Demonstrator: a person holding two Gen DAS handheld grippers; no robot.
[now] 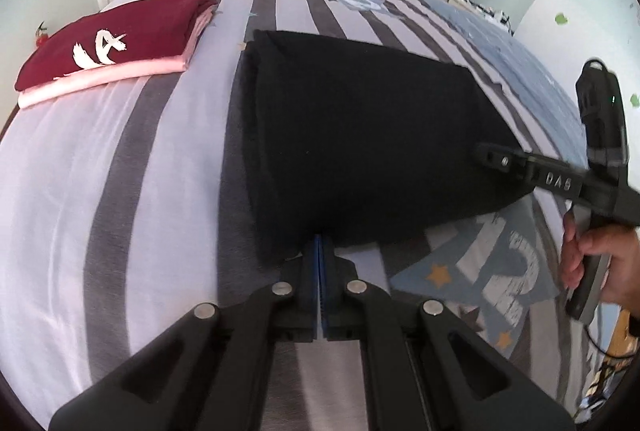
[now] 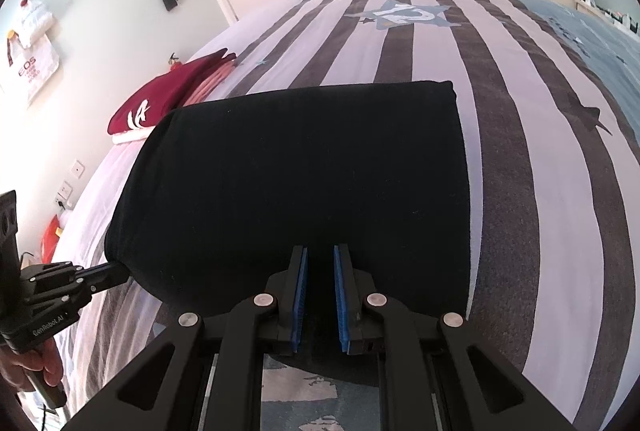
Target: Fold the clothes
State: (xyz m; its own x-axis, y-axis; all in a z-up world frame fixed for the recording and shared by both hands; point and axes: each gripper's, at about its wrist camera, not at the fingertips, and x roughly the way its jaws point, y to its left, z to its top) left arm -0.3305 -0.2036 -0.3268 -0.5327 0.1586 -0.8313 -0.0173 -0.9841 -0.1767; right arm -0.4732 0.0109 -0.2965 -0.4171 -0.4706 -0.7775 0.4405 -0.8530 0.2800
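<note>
step: you're mid-fold on the black garment [image 2: 296, 175], lying on the bed [image 2: 540, 191] | left gripper [image 1: 320, 251] clamped on its near edge — right gripper [image 2: 320, 271] pinching a thick bunch | next: likely carry both corners over evenly | around: maroon stack [image 1: 116, 39] well apart, nothing blocking

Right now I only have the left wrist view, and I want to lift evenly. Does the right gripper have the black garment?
Observer: It seems so. The right gripper has the black garment between its blue pads, jaws slightly apart.
Operator: How does my left one look from that side?
Observer: The left gripper is shut and seems to pinch the garment's near left corner.
Operator: Anything past the red stack?
Observer: A white bag hangs on the wall there.
</note>
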